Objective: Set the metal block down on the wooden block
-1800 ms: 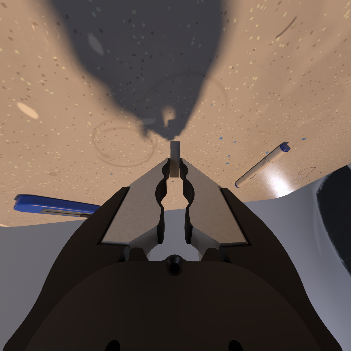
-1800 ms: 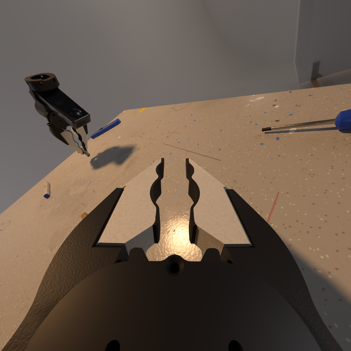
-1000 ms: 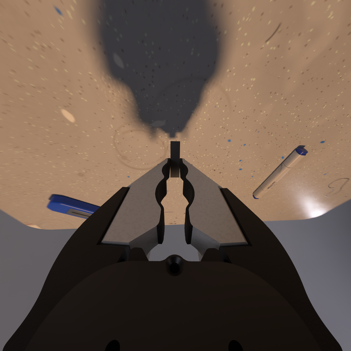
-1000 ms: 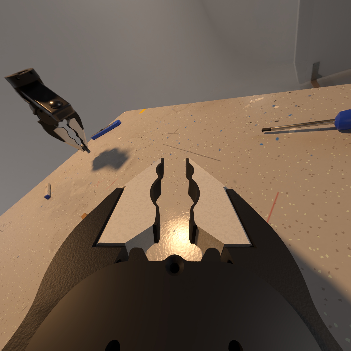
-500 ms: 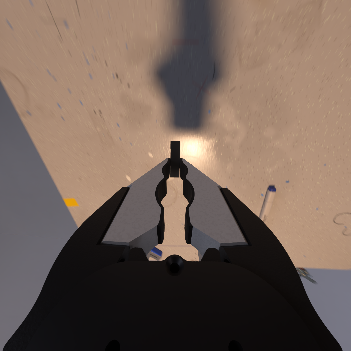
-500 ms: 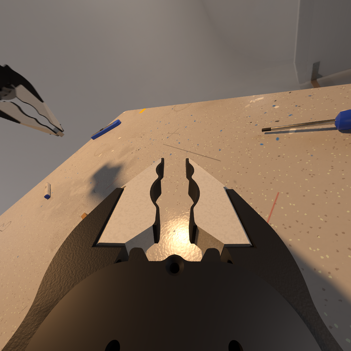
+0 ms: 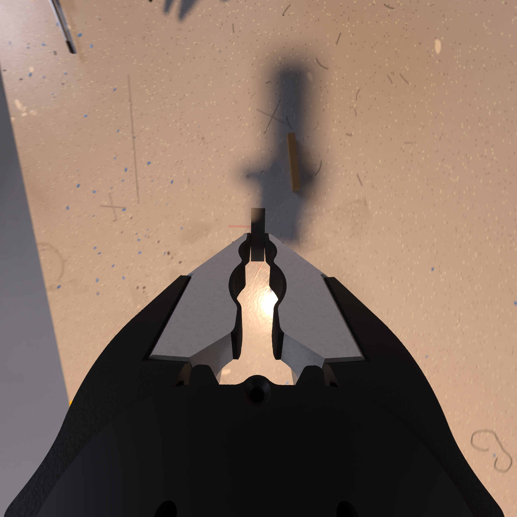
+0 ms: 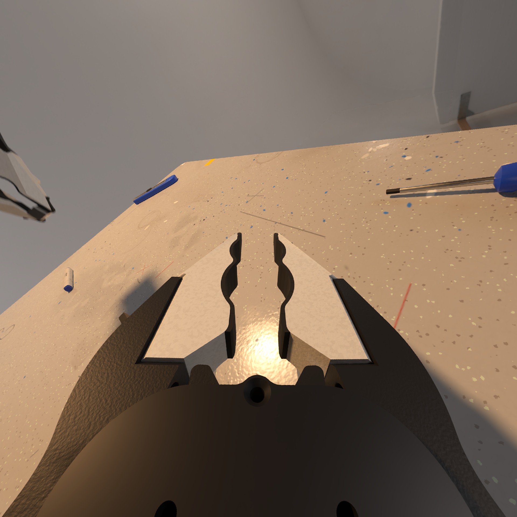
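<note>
My left gripper (image 7: 257,237) is shut on a thin dark metal block (image 7: 257,223) that sticks out past its fingertips, held above the speckled tan table (image 7: 419,195). A thin tan wooden block (image 7: 293,162) lies on the table ahead and slightly right, inside my gripper's shadow. In the right wrist view, my left gripper (image 8: 42,212) hangs at the far left edge, and only a corner of the wooden block (image 8: 123,317) shows beside my right gripper. My right gripper (image 8: 257,237) is open and empty, low over the table.
A blue-handled screwdriver (image 8: 447,184) lies at the right; its tip also shows in the left wrist view (image 7: 65,30). A blue utility knife (image 8: 155,189) lies near the far corner. A white marker with a blue cap (image 8: 68,279) lies near the left table edge (image 8: 84,246).
My left gripper has swung with the metal block from the table's corner inward over the table. The wooden block has come into its view. My right gripper has not moved.
</note>
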Tool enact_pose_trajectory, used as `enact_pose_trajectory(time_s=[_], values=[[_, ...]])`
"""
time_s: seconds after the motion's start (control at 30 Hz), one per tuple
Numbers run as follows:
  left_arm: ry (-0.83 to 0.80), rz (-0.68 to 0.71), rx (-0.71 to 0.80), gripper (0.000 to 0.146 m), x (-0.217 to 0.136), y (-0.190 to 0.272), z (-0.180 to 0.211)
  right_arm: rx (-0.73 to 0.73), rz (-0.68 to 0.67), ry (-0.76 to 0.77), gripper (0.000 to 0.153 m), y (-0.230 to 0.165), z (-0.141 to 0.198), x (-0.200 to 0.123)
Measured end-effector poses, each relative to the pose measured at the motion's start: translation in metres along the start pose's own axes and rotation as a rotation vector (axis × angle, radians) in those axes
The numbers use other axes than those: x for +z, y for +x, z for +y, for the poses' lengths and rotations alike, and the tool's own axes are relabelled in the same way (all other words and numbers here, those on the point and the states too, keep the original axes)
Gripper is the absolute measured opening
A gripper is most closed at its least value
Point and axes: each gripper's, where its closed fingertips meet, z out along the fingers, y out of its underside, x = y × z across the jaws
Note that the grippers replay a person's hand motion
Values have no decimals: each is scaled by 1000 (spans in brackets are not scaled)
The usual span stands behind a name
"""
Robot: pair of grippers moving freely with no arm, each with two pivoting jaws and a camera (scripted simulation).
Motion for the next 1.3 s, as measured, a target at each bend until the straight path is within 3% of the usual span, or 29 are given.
enact_pose_trajectory(time_s=[0.27, 0.4, 0.57, 0.6, 0.67, 0.83, 0.97, 1.03, 1.13, 1.3], values=[[-98, -16, -77, 9, 112, 39, -29, 4, 1, -1, 22, 1, 0, 0], [-119, -21, -96, 9, 137, 45, -25, 0, 1, -4, 23, 0, 0, 0], [-120, -59, -142, 10, 144, 41, -24, 2, 0, -3, 23, 0, 0, 0], [-116, -53, -164, 19, 143, 42, -23, 3, 0, -3, 23, 0, 0, 0], [-94, -48, -182, 23, 135, 41, -25, 3, 0, -2, 23, 0, 0, 0], [-18, -41, -188, 13, 62, 24, -19, 6, -1, 1, 23, 1, 0, 0], [-131, -140, -202, 6, -10, -19, 44, 6, -1, 0, 23, 1, 0, 0], [-213, -102, -284, 4, -28, -33, 89, 5, -1, -1, 23, 1, 0, 0], [-455, -5, -371, 4, -29, -39, 166, 3, 0, 0, 23, 0, 0, 0], [-630, 119, -345, 2, -10, -38, 221, 3, 2, 2, 22, 0, 0, -1]])
